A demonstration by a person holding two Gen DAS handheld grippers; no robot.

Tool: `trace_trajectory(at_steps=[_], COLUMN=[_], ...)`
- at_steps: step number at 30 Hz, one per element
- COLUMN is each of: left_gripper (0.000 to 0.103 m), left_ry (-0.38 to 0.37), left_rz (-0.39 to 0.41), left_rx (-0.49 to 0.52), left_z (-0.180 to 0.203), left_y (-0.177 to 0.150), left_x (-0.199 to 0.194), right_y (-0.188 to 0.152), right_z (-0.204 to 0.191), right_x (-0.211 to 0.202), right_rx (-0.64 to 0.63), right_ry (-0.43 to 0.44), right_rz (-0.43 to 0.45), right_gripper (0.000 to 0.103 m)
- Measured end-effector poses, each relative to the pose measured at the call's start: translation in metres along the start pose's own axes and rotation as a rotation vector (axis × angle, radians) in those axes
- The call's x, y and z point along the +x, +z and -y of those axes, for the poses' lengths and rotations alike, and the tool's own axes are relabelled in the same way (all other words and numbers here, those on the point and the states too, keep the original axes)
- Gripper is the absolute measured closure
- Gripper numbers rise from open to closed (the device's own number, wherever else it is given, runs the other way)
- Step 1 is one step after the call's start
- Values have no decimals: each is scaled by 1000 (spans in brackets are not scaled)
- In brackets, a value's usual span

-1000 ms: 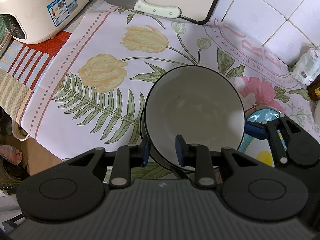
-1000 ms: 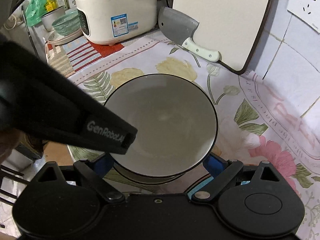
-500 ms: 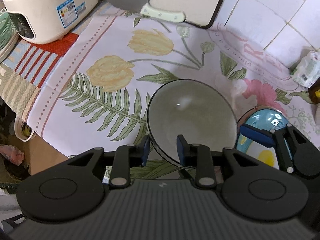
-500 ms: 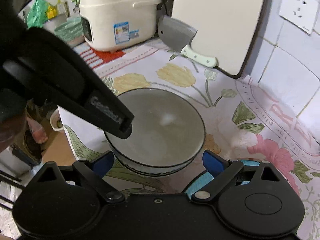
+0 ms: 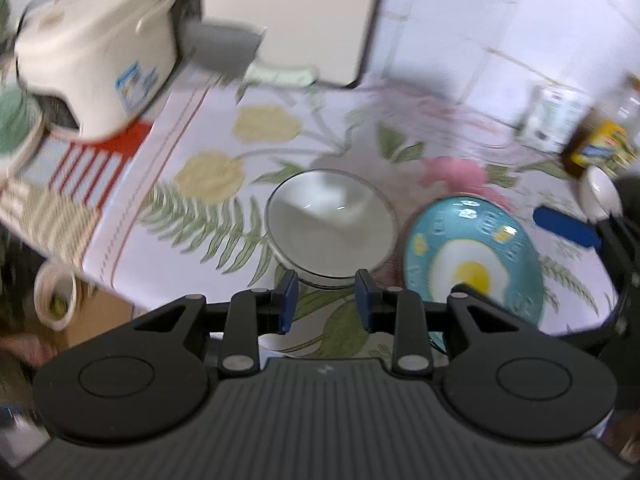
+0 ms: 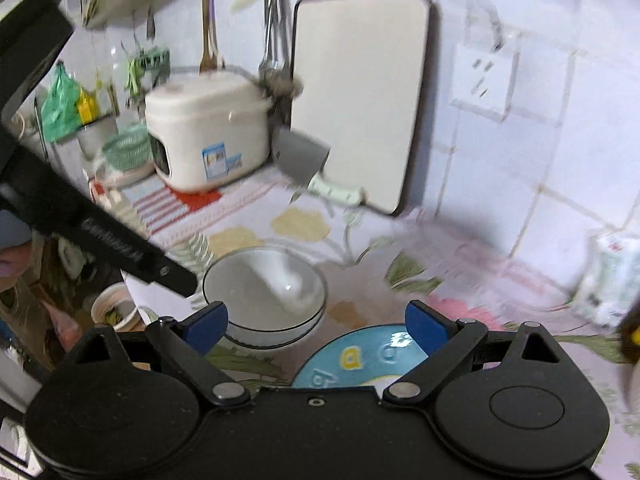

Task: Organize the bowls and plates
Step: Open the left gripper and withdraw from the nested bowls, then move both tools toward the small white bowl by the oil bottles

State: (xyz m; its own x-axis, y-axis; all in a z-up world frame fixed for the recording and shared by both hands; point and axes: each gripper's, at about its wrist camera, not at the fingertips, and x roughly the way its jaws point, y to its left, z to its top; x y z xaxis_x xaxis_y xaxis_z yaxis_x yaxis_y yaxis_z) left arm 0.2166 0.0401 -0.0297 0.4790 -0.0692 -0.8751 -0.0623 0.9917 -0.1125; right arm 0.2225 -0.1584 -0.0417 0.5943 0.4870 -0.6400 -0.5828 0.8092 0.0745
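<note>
1. A stack of white bowls point(image 5: 331, 227) sits on the flowered tablecloth point(image 5: 192, 216) just ahead of the left gripper point(image 5: 326, 300), its near rim a little beyond the blue pads and not between them.

2. A blue plate point(image 5: 472, 256) printed with a fried egg lies just right of the left jaws, close beside the bowls; whether the two touch cannot be told through the blur. From the right wrist view the same plate point(image 6: 368, 356) shows directly below the right gripper point(image 6: 318, 322), part hidden by the tool's body.

3. Both pieces look like glazed ceramic: stiff, fairly heavy for a two-finger grip, slick at the surface and likely to chip if knocked together. The safest hold is probably across the rim, one pad inside and one outside, with the plate needing its edge tipped up first.

4. The left jaws stand narrowly parted, having just been opening a little, and nothing lies between the pads; only tablecloth shows in the gap.

5. The right jaws stand wide apart and empty. The bowls point(image 6: 264, 300) sit ahead of the left pad and the plate's rim below the gap, neither touched by a pad.

6. A rice cooker point(image 6: 204, 136), a cleaver point(image 6: 304, 160) and a cutting board point(image 6: 360, 100) stand well beyond both jaws against the tiled wall. The left tool's dark arm crosses the right view to the left of the jaws.
</note>
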Motion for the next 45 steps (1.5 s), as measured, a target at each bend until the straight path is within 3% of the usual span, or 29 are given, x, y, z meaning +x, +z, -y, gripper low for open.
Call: trace_trajectory(at_steps=[4,13,19,31,45], left_gripper=[73,67,61,49,42], left_ry=[-8,-67,-87,-133,-225], left_rz=[38,134,159,126,77], left_rx=[87,216,287,396,490], left_z=[20,66,96,161,252], left_y=[-11,-37,-48,-49,-28], left_x=[-33,-96,-115,-107,-60], right_y=[-1,-18,-36,-69,-108], right_z=[9,16,23,46,111], right_x=[-39,-122,-163,-201,-199], right_rx=[8,-26,-43,-29,61], right_ry=[15,-89,-154,-254,-380], right_rz=[43,134,158,175,142], right_gripper=[6,6,6,6,6])
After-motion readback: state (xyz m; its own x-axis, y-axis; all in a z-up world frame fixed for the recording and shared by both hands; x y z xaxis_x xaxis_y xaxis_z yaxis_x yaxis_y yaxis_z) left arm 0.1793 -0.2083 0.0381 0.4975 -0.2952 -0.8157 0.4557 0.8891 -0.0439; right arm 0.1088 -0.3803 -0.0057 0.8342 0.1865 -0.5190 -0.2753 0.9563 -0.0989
